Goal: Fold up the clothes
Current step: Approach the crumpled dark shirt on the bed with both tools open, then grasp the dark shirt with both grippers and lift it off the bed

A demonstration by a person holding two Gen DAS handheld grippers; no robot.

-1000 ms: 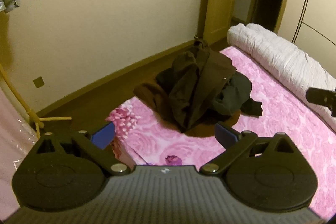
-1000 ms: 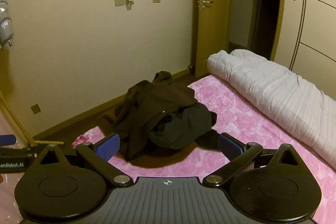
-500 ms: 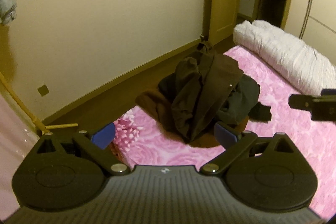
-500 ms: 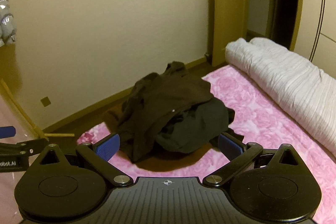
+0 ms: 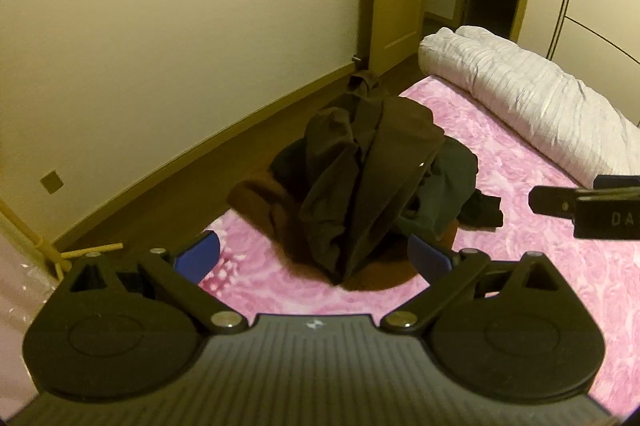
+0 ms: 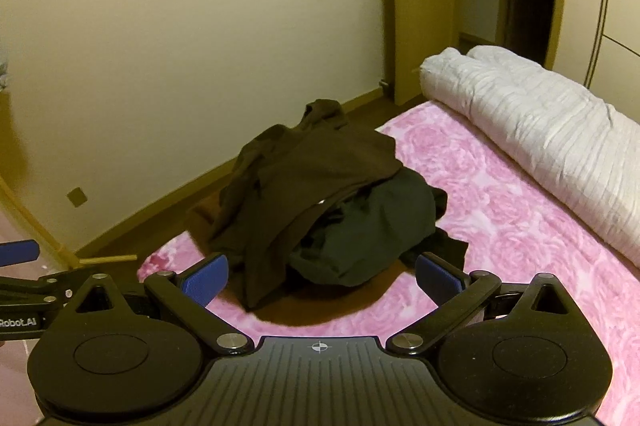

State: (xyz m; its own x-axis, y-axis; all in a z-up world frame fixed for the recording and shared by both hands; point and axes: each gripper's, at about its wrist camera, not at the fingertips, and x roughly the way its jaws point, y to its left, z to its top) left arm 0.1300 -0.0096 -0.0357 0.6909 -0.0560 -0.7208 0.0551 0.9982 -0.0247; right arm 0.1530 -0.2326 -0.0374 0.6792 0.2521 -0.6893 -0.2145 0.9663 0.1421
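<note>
The pink floral bedspread (image 6: pixel 520 226) is kept as work surface. A crumpled heap of dark clothes (image 6: pixel 320 210) is seen unfolded at its corner. Left gripper (image 5: pixel 314 258) and right gripper (image 6: pixel 322 274) are held spread and empty, framing the heap; since the earlier frame, both are seen closer.

Left gripper (image 5: pixel 314 258) open, blue pads (image 5: pixel 200 256) wide apart, empty, above pink floral bedspread (image 5: pixel 520 266). Heap of dark clothes (image 5: pixel 372 186) ahead near bed corner, apparently several garments. Rolled white quilt (image 5: pixel 532 98) far right. Right gripper (image 5: pixel 580 206) partly visible at right edge.
</note>
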